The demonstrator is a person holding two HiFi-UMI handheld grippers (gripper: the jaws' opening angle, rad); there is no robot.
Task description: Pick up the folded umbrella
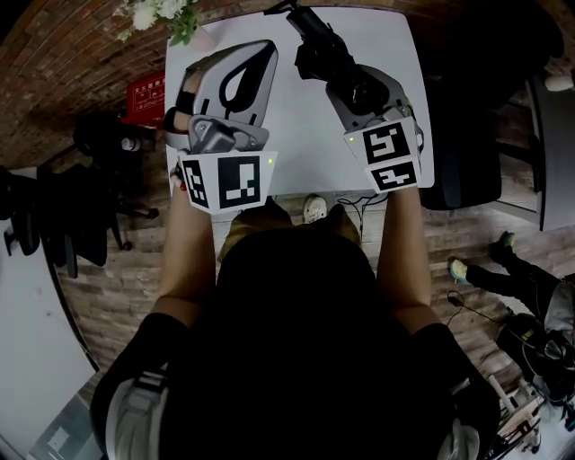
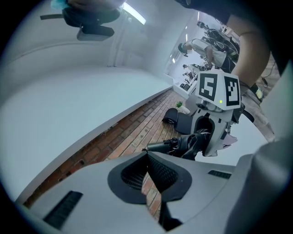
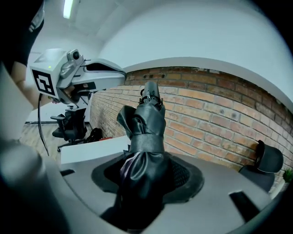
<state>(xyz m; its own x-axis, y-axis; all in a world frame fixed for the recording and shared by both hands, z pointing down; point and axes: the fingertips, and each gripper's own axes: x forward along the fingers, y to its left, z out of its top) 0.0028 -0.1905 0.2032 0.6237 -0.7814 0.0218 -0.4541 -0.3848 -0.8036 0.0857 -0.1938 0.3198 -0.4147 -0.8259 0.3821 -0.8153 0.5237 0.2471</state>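
We are holding the folded umbrella (image 3: 144,132), black and strapped round its middle, in our right claw (image 3: 145,173), whose jaws are clamping its lower part from both sides. In the head view it is sticking out toward 11 o'clock over the far part of the white desk (image 1: 296,135). Our left claw (image 2: 147,155) is hovering at the umbrella's 9 o'clock, its jaw tips meeting with nothing between them. White flowers (image 1: 160,13) are sitting by the desk's 11 o'clock corner.
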